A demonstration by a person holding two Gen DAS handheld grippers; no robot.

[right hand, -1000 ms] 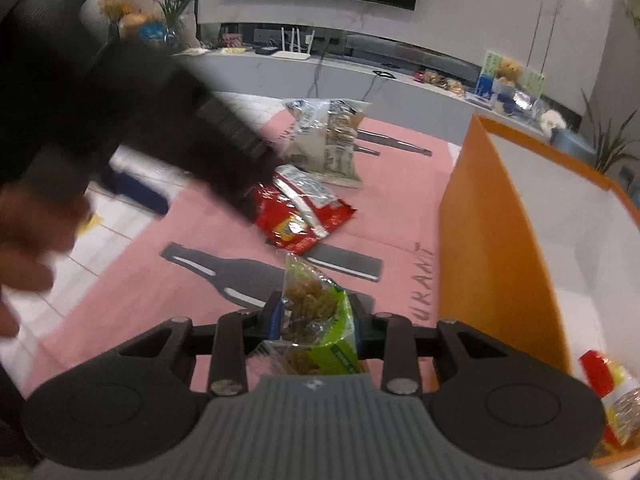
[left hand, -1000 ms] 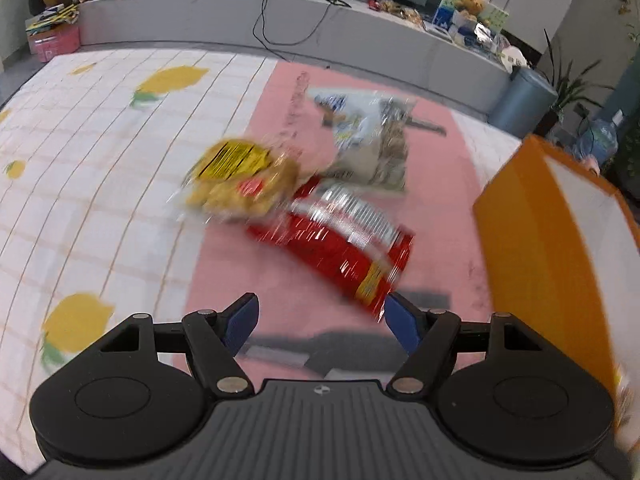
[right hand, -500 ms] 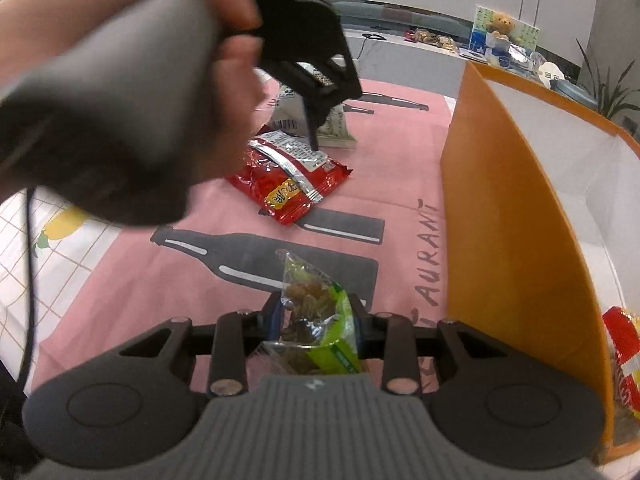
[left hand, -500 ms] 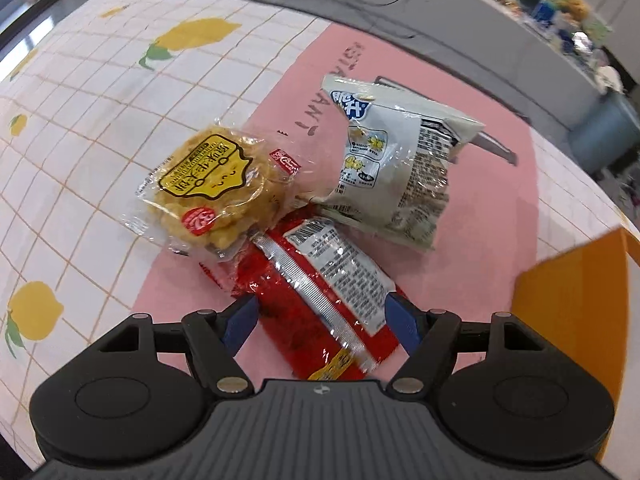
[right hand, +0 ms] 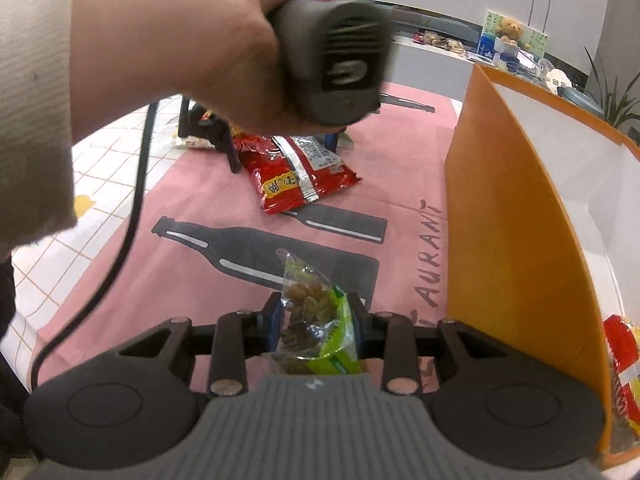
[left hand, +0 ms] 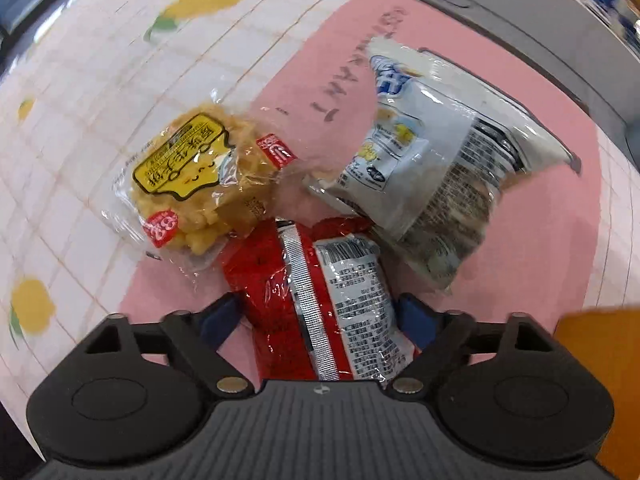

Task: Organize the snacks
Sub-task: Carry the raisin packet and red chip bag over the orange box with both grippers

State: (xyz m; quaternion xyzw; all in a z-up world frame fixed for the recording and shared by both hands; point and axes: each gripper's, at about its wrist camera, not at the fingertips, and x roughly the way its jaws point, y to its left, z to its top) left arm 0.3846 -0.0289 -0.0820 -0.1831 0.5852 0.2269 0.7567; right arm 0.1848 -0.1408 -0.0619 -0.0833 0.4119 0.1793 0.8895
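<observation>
A red snack bag (left hand: 280, 280) lies on the pink mat (left hand: 540, 208), and my left gripper (left hand: 316, 318) points down over it. Its jaws are opening, with a blue pad on each side of the bag's near end and neither pressing it. The right wrist view shows the same red bag (right hand: 296, 176) under the left gripper (right hand: 282, 148), held by a person's hand (right hand: 180, 48). My right gripper (right hand: 316, 320) is shut on a small green packet of nuts (right hand: 308, 308), just above the mat.
A clear packet of yellow puffed cake (left hand: 192, 184) lies left of the red bag, and a white-and-blue bag (left hand: 432, 172) lies behind it. An orange box (right hand: 508, 208) stands at the right with a red packet (right hand: 622, 360) inside. A black cable (right hand: 132, 216) hangs from the hand.
The left gripper has swung down and come in over the red bag, which now lies between its pads. The right gripper has kept still with the green packet.
</observation>
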